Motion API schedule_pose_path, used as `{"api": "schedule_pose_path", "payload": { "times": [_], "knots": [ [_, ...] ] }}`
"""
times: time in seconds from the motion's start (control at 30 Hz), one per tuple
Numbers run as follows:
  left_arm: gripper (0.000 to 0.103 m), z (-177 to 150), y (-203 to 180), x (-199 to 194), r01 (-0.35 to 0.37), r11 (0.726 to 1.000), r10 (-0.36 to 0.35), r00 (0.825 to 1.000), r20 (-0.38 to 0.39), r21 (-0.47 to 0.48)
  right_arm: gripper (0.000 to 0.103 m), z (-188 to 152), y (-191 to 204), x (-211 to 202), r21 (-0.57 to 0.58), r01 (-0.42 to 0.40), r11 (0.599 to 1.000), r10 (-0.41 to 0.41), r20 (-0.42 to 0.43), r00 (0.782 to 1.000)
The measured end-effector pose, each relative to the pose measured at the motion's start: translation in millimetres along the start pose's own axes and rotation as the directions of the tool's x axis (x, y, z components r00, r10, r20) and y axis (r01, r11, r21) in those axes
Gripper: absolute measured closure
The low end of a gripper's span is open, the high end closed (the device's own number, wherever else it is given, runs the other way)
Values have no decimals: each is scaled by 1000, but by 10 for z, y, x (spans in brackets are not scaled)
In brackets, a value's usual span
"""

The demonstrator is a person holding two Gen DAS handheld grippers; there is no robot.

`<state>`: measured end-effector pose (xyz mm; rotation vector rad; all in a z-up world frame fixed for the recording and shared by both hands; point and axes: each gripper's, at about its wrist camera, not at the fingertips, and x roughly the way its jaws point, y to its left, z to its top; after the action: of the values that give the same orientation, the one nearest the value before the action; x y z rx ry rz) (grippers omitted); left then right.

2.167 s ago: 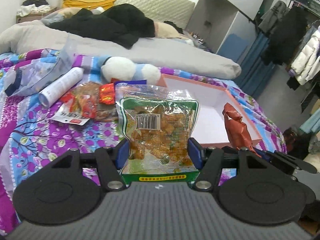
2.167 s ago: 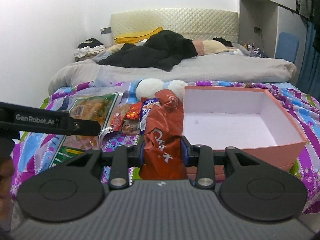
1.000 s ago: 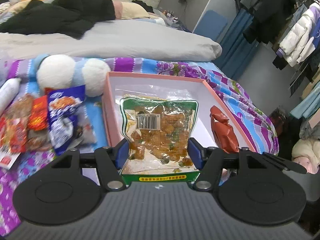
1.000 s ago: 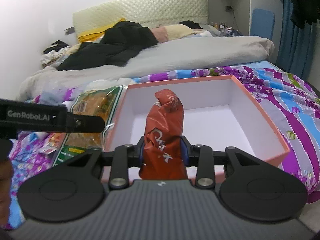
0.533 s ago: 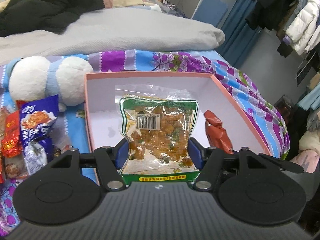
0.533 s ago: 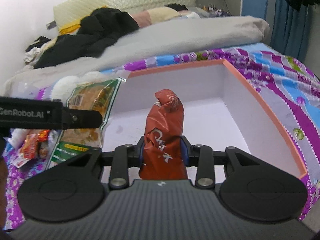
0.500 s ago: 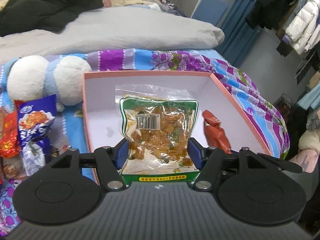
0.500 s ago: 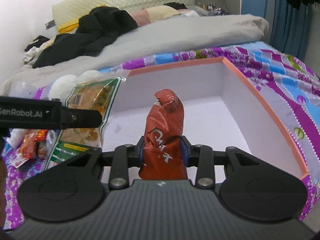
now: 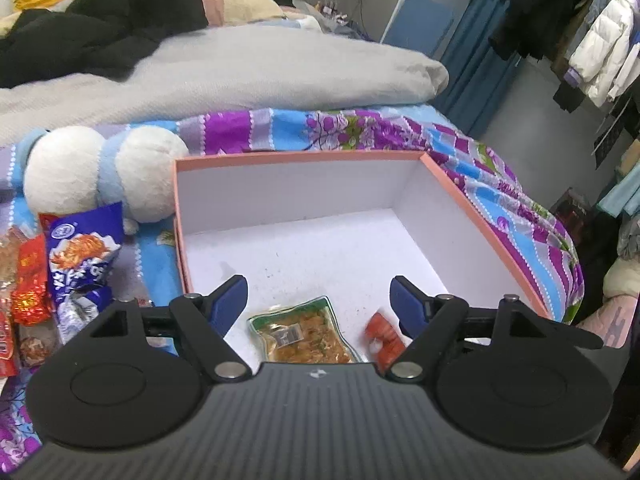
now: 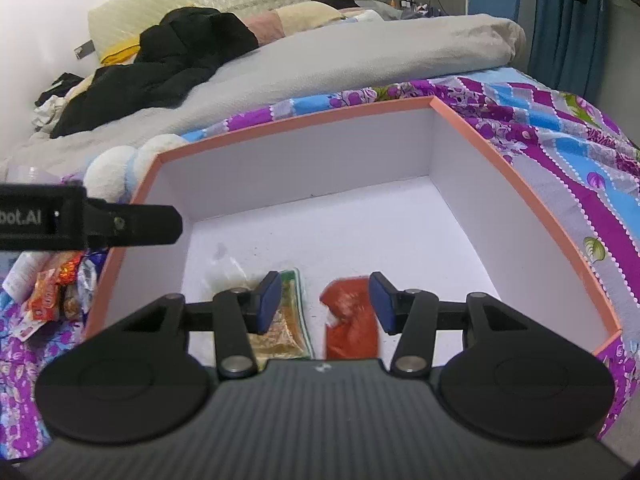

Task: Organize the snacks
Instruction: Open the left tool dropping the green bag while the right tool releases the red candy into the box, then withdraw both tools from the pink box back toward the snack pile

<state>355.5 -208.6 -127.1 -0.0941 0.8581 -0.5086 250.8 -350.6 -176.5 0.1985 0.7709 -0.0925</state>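
A pink box (image 9: 480, 224) with a white inside sits on the flowered bedspread; it also shows in the right wrist view (image 10: 532, 196). My left gripper (image 9: 318, 298) is open and empty above the box's near end. Below it lies a clear green-edged snack bag (image 9: 302, 336), with a red snack packet (image 9: 382, 334) to its right. My right gripper (image 10: 322, 304) is open and empty above the same two packs, the green-edged bag (image 10: 286, 328) and the red packet (image 10: 352, 320), blurred. The left gripper's side (image 10: 92, 222) shows at the left.
A blue snack bag (image 9: 82, 256) and red and orange packets (image 9: 26, 288) lie on the bedspread left of the box. A white and blue plush toy (image 9: 100, 172) lies at the box's far left corner. A grey duvet (image 9: 240, 68) and black clothes (image 9: 100, 20) lie behind.
Both grippers have opened. The green-edged bag has dropped from the left gripper and the red packet from the right gripper onto the box floor.
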Motion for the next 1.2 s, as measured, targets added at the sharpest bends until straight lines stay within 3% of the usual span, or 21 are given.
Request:
{"api": "schedule_pose_path", "payload": {
  "times": [0.3, 0.7, 1.2],
  "knots": [
    [21, -131, -121, -724, 6, 1000, -7, 997, 81, 14, 52, -35, 192, -491, -29, -36, 999, 38, 66, 997],
    [21, -539, -70, -1750, -18, 1000, 19, 985, 170, -4, 52, -258, 499, -1197, -46, -82, 996, 88, 143, 986],
    [21, -1081, 241, -2553, -92, 995, 97, 972, 212, -33, 52, -574, 955, -1613, -107, -148, 983, 164, 171, 972]
  ]
}}
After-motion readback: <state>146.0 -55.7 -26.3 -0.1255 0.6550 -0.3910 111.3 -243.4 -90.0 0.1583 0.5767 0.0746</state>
